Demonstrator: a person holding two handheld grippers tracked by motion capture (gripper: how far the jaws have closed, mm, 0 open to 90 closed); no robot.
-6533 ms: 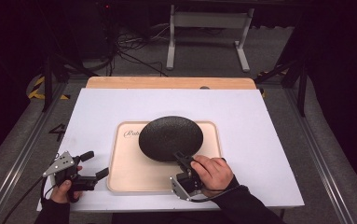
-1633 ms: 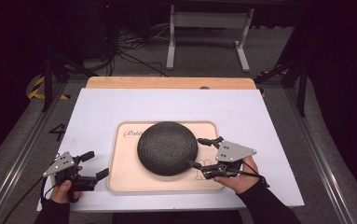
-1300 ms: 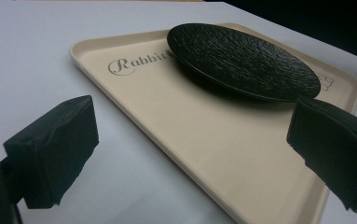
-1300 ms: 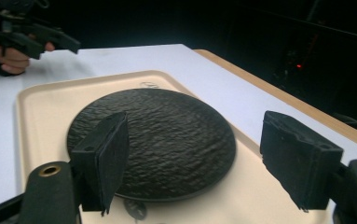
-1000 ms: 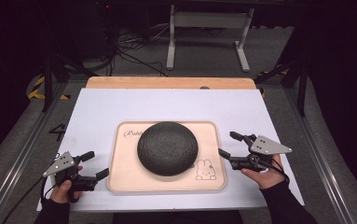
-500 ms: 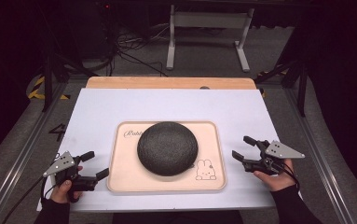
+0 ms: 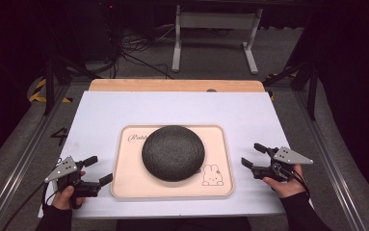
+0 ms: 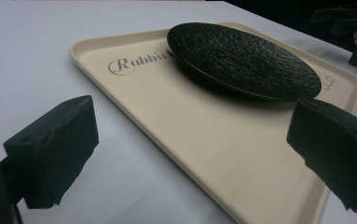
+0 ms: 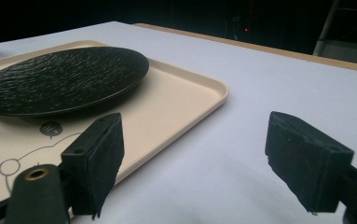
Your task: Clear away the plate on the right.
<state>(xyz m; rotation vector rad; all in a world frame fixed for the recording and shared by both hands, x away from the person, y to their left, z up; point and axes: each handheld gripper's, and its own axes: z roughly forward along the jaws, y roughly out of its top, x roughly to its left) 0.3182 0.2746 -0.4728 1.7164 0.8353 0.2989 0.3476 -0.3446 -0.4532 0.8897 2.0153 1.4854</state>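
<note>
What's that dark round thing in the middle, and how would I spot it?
Start at the white table and find the beige tray lying at its centre. On the tray rests a black plate, round with a rough, ridged surface. It is the one dark thing on the tray, covering part of the printed word and sitting beside the small rabbit drawing.

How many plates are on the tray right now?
1: a black plate lies middle of the beige tray, above the rabbit drawing. Nothing seems hidden.
</note>
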